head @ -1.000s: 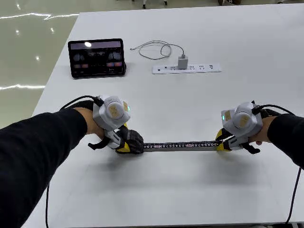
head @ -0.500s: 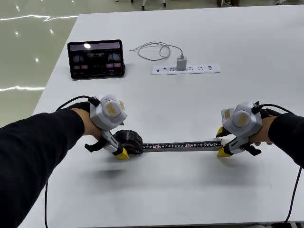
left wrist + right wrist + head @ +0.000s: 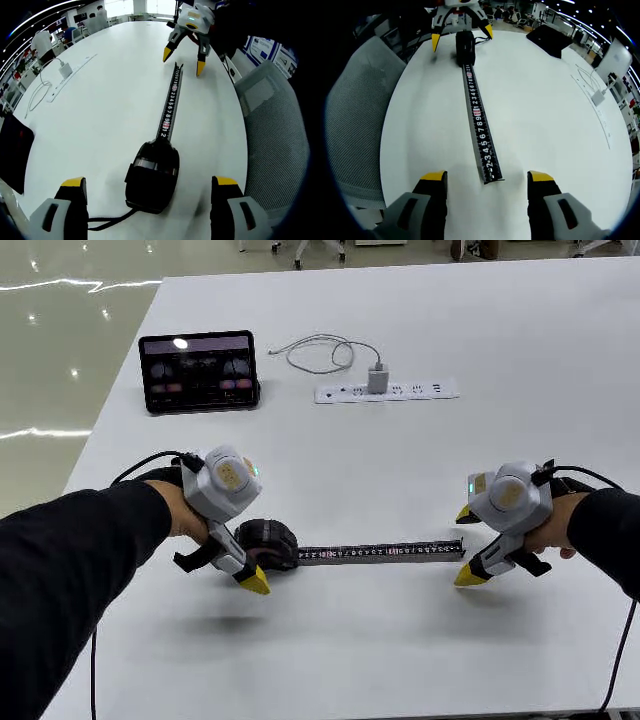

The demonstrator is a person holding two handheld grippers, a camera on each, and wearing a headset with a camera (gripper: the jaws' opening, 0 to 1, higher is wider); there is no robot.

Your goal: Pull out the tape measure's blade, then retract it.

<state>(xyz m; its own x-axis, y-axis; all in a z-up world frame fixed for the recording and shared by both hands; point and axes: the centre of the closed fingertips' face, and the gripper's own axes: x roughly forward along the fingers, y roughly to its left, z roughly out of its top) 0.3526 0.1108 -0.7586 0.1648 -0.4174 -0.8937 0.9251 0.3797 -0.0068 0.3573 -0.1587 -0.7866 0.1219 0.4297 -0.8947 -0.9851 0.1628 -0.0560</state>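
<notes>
Both have let go: left gripper (image 3: 150, 182) spread astride the case (image 3: 268, 542), right gripper (image 3: 466, 545) spread at the blade (image 3: 380, 553) tip on the surface (image 3: 400, 460); I'd steady the case, then ease the blade in slowly

We show the tape measure (image 3: 152, 175) black, its blade (image 3: 477, 120) dark with white numerals and a red patch. We note yellow tips on the pale grey left gripper (image 3: 150, 181) and right gripper (image 3: 487, 176).

White table (image 3: 520, 340) bears tape measure (image 3: 268, 543), tablet (image 3: 198, 371), power strip (image 3: 388, 392).
</notes>
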